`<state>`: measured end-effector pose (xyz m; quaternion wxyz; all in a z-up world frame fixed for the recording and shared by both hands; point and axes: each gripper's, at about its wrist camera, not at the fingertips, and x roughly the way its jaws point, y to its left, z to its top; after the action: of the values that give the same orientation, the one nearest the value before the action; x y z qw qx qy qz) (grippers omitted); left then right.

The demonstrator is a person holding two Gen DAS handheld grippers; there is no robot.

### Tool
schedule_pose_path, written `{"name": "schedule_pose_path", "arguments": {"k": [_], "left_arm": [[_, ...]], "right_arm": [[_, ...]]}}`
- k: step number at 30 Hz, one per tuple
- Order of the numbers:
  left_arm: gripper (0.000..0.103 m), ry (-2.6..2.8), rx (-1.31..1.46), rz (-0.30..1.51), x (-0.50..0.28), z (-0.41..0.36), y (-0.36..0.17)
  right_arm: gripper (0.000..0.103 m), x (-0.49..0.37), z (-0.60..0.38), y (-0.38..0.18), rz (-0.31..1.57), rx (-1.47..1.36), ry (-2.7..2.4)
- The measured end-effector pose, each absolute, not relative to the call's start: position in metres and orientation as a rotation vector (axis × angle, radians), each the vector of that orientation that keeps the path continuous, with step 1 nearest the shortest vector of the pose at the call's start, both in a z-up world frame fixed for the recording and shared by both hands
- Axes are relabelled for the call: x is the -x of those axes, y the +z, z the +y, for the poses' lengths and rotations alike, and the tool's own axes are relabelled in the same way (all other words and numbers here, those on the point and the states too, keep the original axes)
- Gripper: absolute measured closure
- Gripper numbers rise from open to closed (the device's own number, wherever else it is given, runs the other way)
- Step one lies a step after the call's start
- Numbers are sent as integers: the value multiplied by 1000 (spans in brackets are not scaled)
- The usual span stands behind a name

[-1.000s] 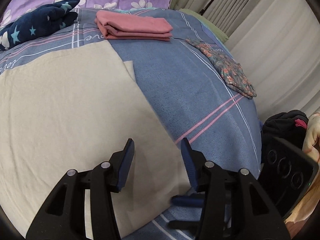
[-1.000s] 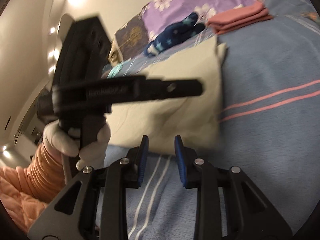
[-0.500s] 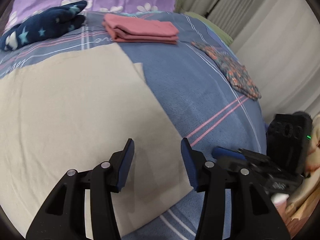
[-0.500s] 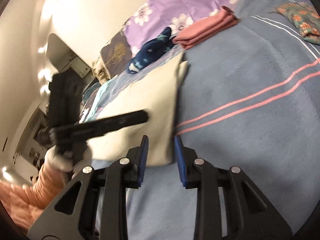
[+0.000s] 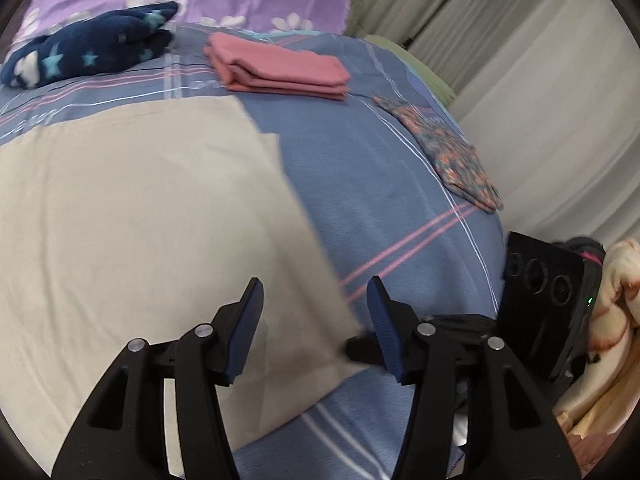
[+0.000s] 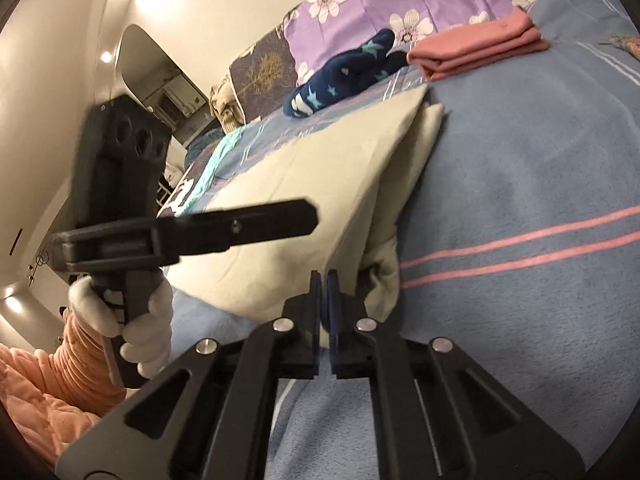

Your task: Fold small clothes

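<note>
While the right claw (image 6: 323, 284) is pinched together on the near corner of the cream garment (image 6: 320, 184), the left claw (image 5: 316, 312) hangs over the same cloth with its jaws wide apart, holding nothing. That cream garment lies spread flat on the blue striped bed (image 5: 380, 184), already doubled along its right edge. It looks thin, limp and light (it will likely sag and drag unless lifted at two corners), so the near hem corners seem the best holds. Counting the clothes: one cream garment in hand, one folded pink piece (image 5: 280, 70), one navy starred item (image 5: 88, 50) and one floral piece (image 5: 452, 152) lying well apart further up the bed.
</note>
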<state>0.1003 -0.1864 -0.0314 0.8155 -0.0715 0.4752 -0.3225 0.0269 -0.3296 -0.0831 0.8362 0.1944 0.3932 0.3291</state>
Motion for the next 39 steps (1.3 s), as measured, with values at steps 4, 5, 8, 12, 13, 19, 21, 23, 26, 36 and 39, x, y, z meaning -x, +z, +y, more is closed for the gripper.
{"name": "schedule_pose_path", "arguments": {"k": [4,5,8,12,13,19,21,23,26,36,39], "left_arm": [[46,-672,59,1070,-107,-211,-48],[49,-667,32,1097,-109,-216,-56],[65,-624,-50,1090,-107,-218,-65],[69,-650,-10,1098,-101,-205,-62],[69,-653,-14,1098,-98,-203,-61],[69,-661,1,1106,-86,-198,-65],[69,-654,4,1117,-84,-197,-66],[69,-649,-19,1122,-82,-199,-65],[69,-660,-70,1134,-78,-208,-63],[93,-782,-198,1123,-65,-226,-61],[94,-810,-221,1107,-65,-231,-61]], "right_arm": [[98,-33,-318,-86,853,-385,696],[98,-32,-317,-86,858,-378,695],[91,-25,-319,-85,884,-359,705],[84,-12,-345,-72,845,-349,725],[79,-13,-359,-67,824,-357,690],[74,-62,-414,-64,815,-537,519],[74,-93,-406,-71,864,-552,511],[73,-122,-393,-78,920,-548,512],[68,-156,-375,-81,974,-534,506],[101,-219,-343,-75,969,-521,482],[101,-222,-347,-57,881,-534,480]]}}
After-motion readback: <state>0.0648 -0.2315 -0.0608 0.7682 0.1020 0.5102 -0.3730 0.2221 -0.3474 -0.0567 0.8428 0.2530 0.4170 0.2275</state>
